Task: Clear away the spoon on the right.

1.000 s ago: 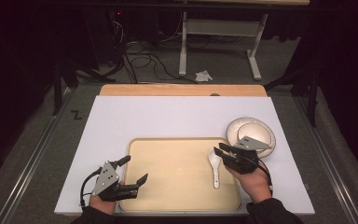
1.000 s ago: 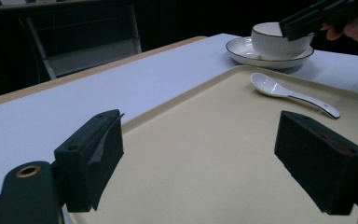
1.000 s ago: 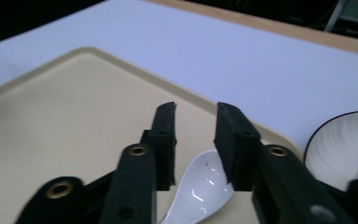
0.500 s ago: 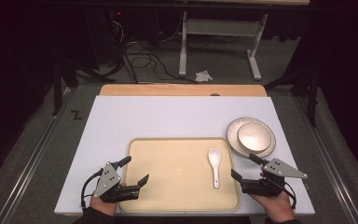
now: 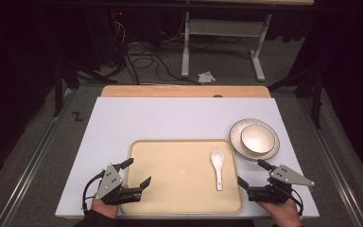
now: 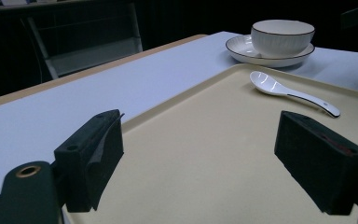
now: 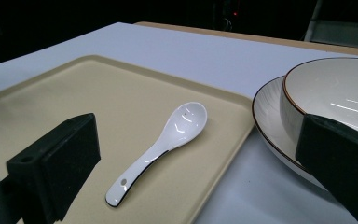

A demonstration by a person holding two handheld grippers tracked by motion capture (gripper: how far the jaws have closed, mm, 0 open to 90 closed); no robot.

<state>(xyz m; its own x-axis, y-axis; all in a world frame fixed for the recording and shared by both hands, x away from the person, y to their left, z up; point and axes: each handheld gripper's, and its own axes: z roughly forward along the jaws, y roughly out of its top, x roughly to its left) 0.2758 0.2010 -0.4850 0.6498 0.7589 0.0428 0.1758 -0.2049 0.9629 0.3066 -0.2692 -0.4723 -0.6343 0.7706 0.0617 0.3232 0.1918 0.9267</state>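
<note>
White porcelain catches the eye from above: a spoon lies on the beige tray, bowl end pointing away from the person, just to the left of the right tool and a little ahead of it. That tool sits off the tray's right edge on the pale worktop, its jaws having just been opening and now spread wide with nothing between them. Ahead of it stands a bowl on a plate, close by and beside the tray's far right corner. The left tool rests over the tray's near left corner, well apart from the spoon, jaws also wide and empty. Seen along the left tool, both black jaws stand far apart over bare tray; the spoon lies farther off to the right ahead of them, and the bowl on its plate stands beyond it on the worktop. Seen along the right tool, the spoon lies between the lines of the two open jaws, untouched, handle end nearest; the bowl and plate sit right behind the right-hand jaw, just past the tray rim.
</note>
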